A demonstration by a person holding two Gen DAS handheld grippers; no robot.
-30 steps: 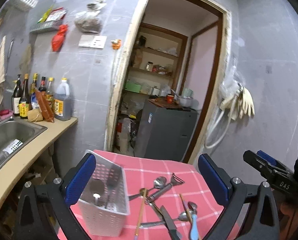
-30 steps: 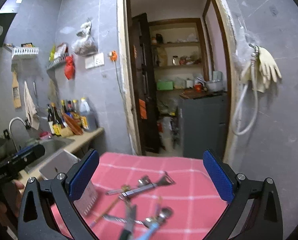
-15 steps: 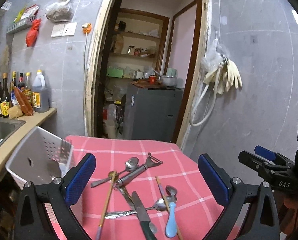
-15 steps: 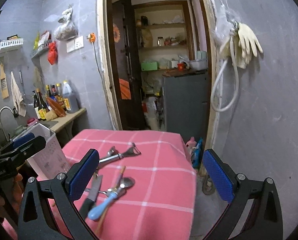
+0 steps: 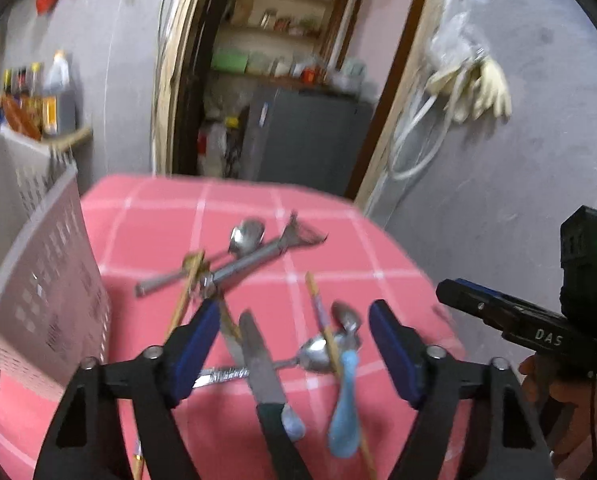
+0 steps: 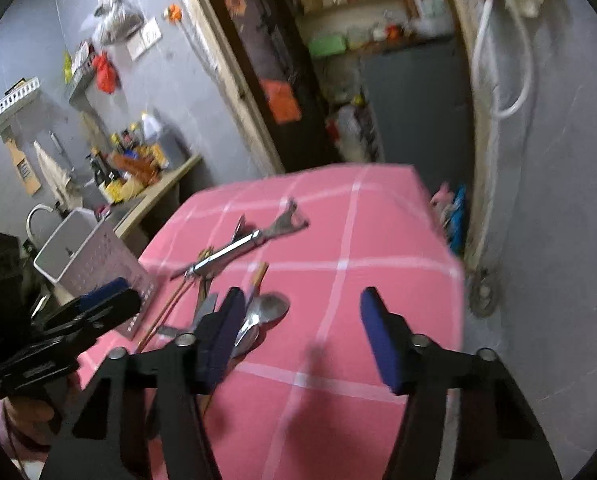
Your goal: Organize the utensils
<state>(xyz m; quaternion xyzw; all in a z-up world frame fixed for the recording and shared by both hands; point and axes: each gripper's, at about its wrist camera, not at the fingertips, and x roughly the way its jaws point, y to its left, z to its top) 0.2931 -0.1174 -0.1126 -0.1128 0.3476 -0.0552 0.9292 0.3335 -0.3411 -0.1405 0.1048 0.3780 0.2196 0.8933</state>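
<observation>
Blurring smears both views, so fine detail on the utensils is hard to read. From the left wrist view, the left hand-held gripper (image 5: 294,344) hangs open above the table (image 5: 158,208), which is covered in pink cloth with a white check, its two blue-padded fingers spread wide and holding nothing. Between them lies a knife (image 5: 264,364) with a dark handle that runs out of sight under the gripper frame. At 3 o'clock of it a blue-handled spoon (image 5: 344,396) crosses a thin wooden chopstick (image 5: 330,344). At 12 o'clock a long metal peeler (image 5: 254,258) lies slantwise over a metal spoon (image 5: 248,234). A white perforated plastic basket (image 5: 46,280) stands at 9 o'clock, cut off by the picture edge. The right hand-held gripper (image 5: 494,312) shows at 3 o'clock, side on.

From the right wrist view, the right hand-held gripper (image 6: 302,332) is also open and empty over bare cloth. Its left finger hides part of the utensil pile; two spoon bowls (image 6: 270,308) peek out beside it. The peeler (image 6: 250,242) sits at 11 o'clock, the basket (image 6: 94,264) at 9 o'clock, with the left hand-held gripper (image 6: 106,296) in front of it.
</observation>
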